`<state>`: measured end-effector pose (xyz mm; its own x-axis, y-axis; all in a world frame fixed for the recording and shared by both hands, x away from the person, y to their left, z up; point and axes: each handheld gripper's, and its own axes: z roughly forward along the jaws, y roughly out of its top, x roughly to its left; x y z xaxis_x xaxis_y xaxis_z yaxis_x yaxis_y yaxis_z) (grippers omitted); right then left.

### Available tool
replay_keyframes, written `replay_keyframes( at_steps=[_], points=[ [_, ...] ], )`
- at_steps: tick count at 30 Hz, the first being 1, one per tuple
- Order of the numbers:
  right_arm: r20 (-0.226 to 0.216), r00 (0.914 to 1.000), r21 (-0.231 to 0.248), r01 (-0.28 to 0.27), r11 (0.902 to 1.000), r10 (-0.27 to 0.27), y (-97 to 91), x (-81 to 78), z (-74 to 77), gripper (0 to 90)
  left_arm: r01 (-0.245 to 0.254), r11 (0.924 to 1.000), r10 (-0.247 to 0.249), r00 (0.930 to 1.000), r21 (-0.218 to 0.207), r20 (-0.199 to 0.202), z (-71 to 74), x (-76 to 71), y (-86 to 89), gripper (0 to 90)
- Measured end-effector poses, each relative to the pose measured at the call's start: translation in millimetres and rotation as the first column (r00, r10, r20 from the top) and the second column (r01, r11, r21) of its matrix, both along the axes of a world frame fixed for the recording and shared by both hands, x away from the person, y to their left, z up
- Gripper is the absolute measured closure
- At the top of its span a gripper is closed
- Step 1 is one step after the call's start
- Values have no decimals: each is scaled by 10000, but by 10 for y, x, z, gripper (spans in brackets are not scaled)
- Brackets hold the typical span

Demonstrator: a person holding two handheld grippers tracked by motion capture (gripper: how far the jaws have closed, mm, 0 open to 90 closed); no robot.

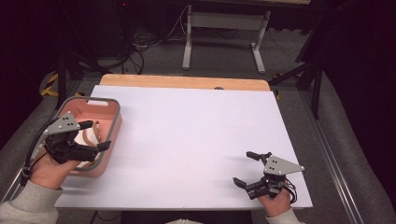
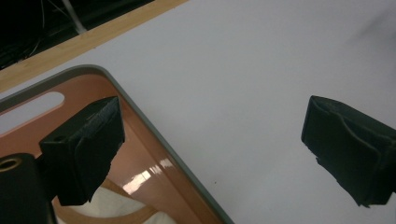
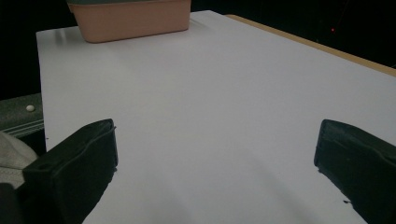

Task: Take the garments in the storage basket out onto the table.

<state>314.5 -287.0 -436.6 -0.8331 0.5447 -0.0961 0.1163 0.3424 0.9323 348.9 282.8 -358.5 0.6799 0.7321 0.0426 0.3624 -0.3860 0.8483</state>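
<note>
A pink basin with a grey rim stands at the left of the white table. Something white with a light wooden curve lies inside it, and that white thing is partly hidden. My left gripper hangs over the basin's near right part, open, with nothing between its jaws. In the left gripper view the left gripper has one jaw above the basin's inside and the other above the table beyond the basin rim. My right gripper rests low near the front right edge, open and empty.
The white tabletop has a wooden strip along its far edge. In the right gripper view the right gripper faces across the bare sheet toward the basin. A white desk frame and cables stand on the floor behind.
</note>
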Motion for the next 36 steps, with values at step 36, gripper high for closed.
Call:
replay_keyframes(
  at_steps=[36],
  points=[
    [-217, 9997, -97, -68, 9999, 66, 7, 16, -29, 4, -1695, 9735, 1887, 9746, 1538, -1205, -166, 400, 477, 79]
  ],
)
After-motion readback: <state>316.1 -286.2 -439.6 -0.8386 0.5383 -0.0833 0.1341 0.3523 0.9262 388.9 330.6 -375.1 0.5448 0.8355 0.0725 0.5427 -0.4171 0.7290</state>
